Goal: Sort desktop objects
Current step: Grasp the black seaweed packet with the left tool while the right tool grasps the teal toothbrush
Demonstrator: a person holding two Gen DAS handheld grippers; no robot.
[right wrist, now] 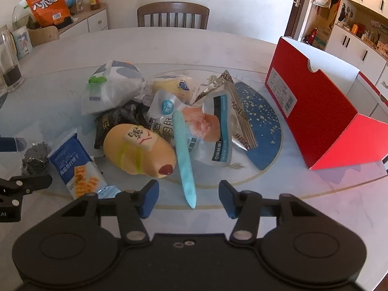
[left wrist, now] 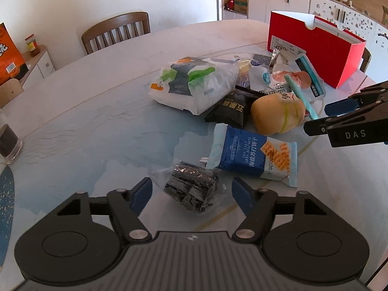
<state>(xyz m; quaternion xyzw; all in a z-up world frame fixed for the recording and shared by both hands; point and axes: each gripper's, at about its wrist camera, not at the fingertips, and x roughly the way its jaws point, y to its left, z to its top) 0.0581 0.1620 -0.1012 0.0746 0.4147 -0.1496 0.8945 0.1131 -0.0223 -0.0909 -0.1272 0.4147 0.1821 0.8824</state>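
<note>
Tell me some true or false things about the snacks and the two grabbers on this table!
1. The clear packet of dark seaweed lies between the left gripper pads. True; the pads do not press it.
2. The right gripper squeezes the pale blue stick. False; its tip lies between open pads.
3. The red cardboard box lies flat and closed. False; it stands open on the table.
4. The blue-and-white cracker packet lies beside the tan squishy toy. True.
5. A wooden chair stands behind the table. True.
</note>
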